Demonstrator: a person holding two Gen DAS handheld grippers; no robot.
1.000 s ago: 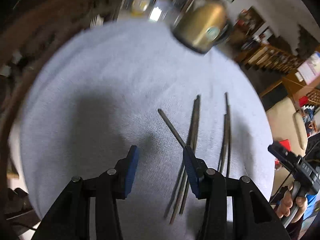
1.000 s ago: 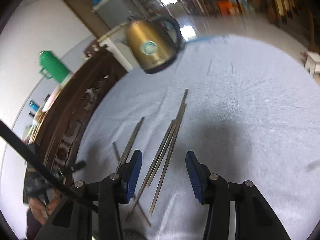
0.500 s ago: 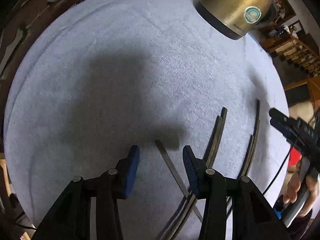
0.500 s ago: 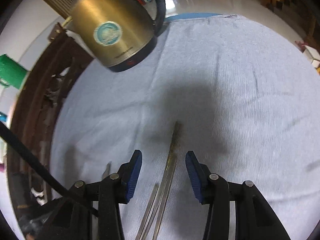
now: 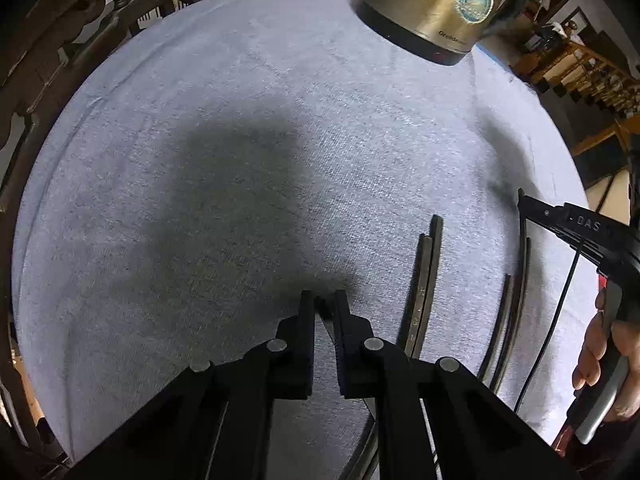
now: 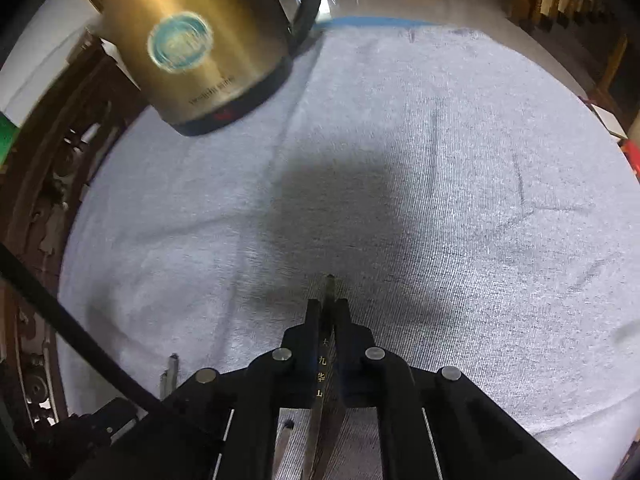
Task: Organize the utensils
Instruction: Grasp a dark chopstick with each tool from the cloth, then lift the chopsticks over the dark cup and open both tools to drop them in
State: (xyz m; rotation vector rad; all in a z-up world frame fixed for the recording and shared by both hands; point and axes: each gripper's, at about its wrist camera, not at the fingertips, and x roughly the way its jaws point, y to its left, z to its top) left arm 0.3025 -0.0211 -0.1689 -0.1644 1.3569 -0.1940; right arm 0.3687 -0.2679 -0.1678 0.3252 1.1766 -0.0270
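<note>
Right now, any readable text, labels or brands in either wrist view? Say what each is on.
"大九华山": gold characters down the chopstick clamped in the right gripper.
"DAS": partial lettering on the right gripper's body, seen from the left wrist view.
Kettle: small brand line near its base and round teal sticker are too blurred to read.
Chopstick pair: faint marks, unreadable.

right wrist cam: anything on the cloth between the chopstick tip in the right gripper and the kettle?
Nothing. In the right wrist view, only bare grey cloth and the gripper's shadow lie between the chopstick tip held by the right gripper and the kettle.
</note>
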